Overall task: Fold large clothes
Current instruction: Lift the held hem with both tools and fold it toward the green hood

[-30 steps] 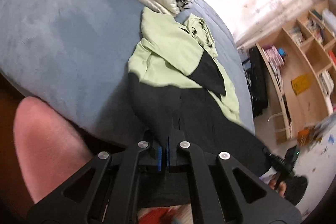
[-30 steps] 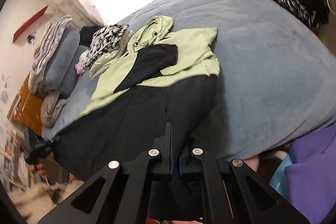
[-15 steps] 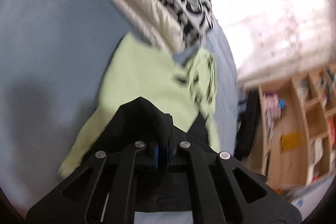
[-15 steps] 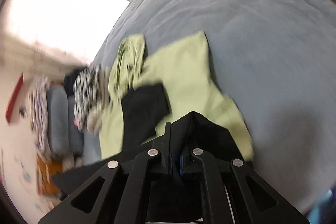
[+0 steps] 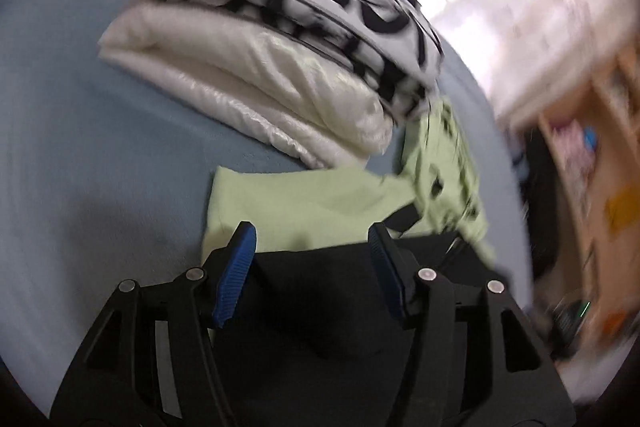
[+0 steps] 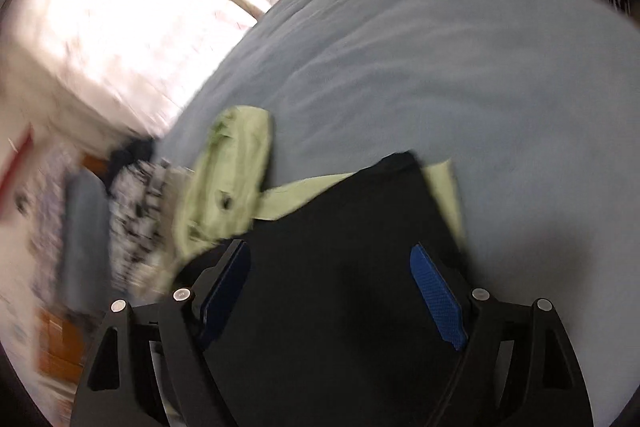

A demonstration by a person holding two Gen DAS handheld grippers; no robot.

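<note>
A light green and black hoodie (image 5: 308, 203) lies on the blue-grey bed (image 5: 80, 155). Its black lower half (image 5: 320, 291) is folded up over the green upper half, with the green hood (image 5: 444, 163) beyond. My left gripper (image 5: 312, 239) is open, its blue pads (image 5: 234, 271) spread over the black fold. In the right wrist view the black fold (image 6: 352, 227) covers most of the green (image 6: 288, 195), and the hood (image 6: 232, 155) lies to the left. My right gripper (image 6: 332, 259) is open above the black fabric. Both views are blurred.
A folded cream and black-and-white patterned stack (image 5: 280, 39) lies just beyond the hoodie on the bed. Wooden shelves (image 5: 592, 163) stand to the right. Pillows and folded bedding (image 6: 84, 211) sit at the left in the right wrist view. A bright curtained window (image 6: 120, 7) is behind.
Both grippers carried the black hem up over the green half, then opened and let it go. The black fabric now lies folded on the green.
</note>
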